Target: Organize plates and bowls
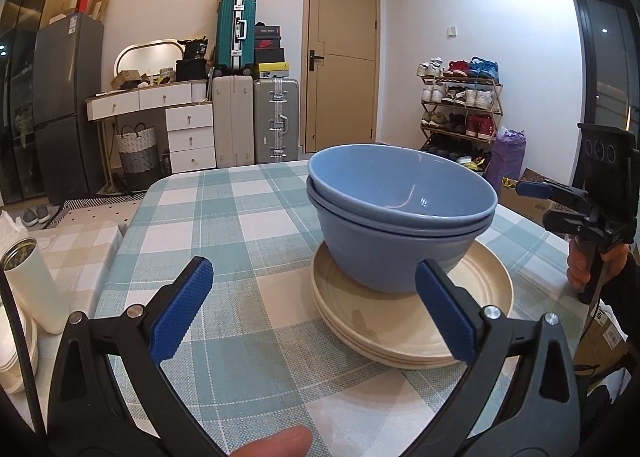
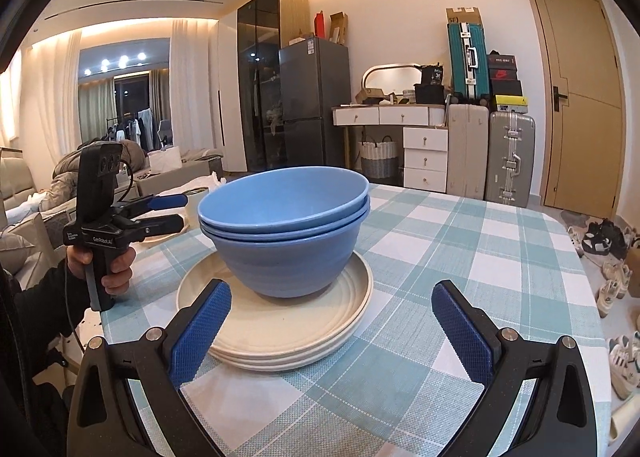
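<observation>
Left wrist view: the left gripper (image 1: 314,307), fingers apart and empty, faces nested blue bowls (image 1: 400,213) sitting on stacked cream plates (image 1: 412,321) near the table's (image 1: 224,217) right edge. Right wrist view: the right gripper (image 2: 332,333), also apart and empty, faces that stack. Stacking looks finished; any next move would need lifting the pile from beneath. The top bowl is empty.

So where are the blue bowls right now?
The blue bowls sit nested on the cream plates, on the checked tablecloth; both open tongs flank them, touching nothing.
</observation>
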A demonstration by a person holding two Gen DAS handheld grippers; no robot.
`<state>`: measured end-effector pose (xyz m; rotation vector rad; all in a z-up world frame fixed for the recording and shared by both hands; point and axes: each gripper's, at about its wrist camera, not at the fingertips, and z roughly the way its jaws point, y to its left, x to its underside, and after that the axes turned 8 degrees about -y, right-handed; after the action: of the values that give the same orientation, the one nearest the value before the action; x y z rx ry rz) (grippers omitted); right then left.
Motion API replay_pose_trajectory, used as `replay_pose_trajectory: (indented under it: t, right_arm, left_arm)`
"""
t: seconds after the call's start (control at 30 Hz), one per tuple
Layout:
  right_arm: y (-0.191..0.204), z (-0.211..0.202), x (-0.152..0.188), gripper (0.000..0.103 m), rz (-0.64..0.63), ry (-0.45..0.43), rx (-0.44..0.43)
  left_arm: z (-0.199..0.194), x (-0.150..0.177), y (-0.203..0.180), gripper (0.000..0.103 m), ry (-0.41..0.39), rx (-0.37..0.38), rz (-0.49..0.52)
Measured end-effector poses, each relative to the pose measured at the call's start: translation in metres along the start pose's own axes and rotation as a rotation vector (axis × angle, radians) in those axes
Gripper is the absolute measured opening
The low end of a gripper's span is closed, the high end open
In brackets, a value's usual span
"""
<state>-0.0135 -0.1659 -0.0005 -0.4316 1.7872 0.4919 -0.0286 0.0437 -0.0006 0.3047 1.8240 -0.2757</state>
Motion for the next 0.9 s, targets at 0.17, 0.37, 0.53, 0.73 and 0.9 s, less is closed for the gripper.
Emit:
replay_pose_trajectory:
  t: [0.17, 0.37, 0.53, 0.73, 0.9]
  right_arm:
    - [-0.0018, -0.0018, -0.0006, 0.102, 0.004, -0.018, 0.0]
    - [-0.001, -0.0017, -0.0007, 0.102, -0.009, -0.019, -0.007]
    - [-0.0007, -0.002, -0.0005, 0.102, -0.01, -0.02, -0.007]
    - [-0.0007, -0.0019, -0.0003, 0.102, -0.011, -0.02, -0.007]
    - [-0.0009, -0.0013, -0.0002, 0.102, -0.01, -0.019, -0.007]
  left_arm:
    - [-0.0031, -0.0008, -0.0036, 0.101, -0.013, 0.002, 0.012]
    - [-0.0028, -0.0003, -0.0066, 0.101, -0.009, 0.001, 0.013]
    - [-0.0034, 0.001, -0.0074, 0.101, -0.012, -0.005, 0.008]
    - [-0.0044, 0.001, -0.0054, 0.101, -0.009, -0.008, 0.005]
    - [-0.005, 0.0011, -0.0053, 0.101, -0.009, -0.009, 0.007]
